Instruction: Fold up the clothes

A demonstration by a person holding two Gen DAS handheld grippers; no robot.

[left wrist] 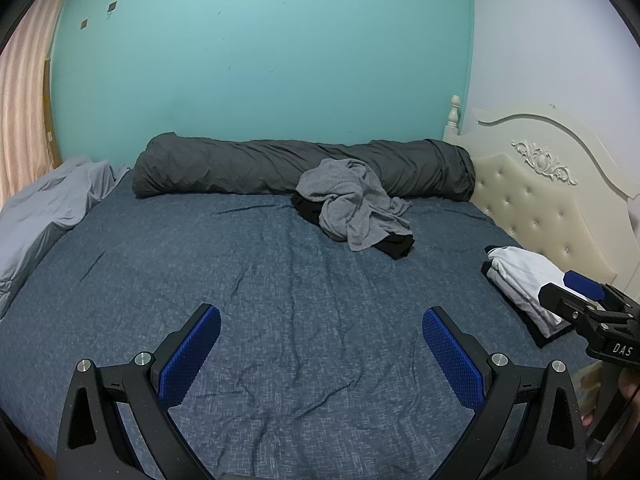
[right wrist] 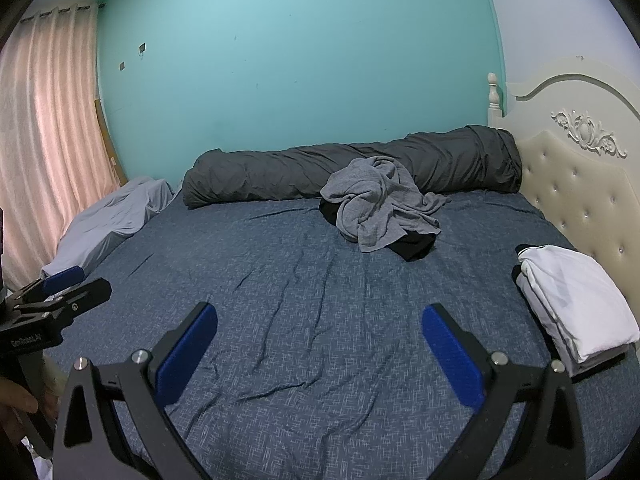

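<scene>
Both tongs were held apart above the blue bed sheet (left wrist: 280, 300), with nothing between their blue pads. Two tongs were counted: the left tongs (left wrist: 321, 332) filled the foreground of the left wrist view, and the right tongs (right wrist: 320, 330) did the same in the right wrist view. Each was also seen from the side in the other's view, at the frame edge.

One crumpled grey garment (left wrist: 354, 204) was seen lying on top of one black garment (left wrist: 394, 248), the pair resting on the sheet just in front of one rolled dark grey duvet (left wrist: 240, 168) that was laid along the turquoise wall (left wrist: 260, 60). One folded stack (right wrist: 576, 308), white on top with darker layers beneath, was placed near the cream tufted headboard (right wrist: 580, 184), well apart from the loose pile. One pale grey bundle of bedding (left wrist: 44, 208) was seen at the far left corner, beside one pink curtain (right wrist: 44, 140). Part of a hand (right wrist: 16, 404) was visible at the lower left of the right wrist view.
</scene>
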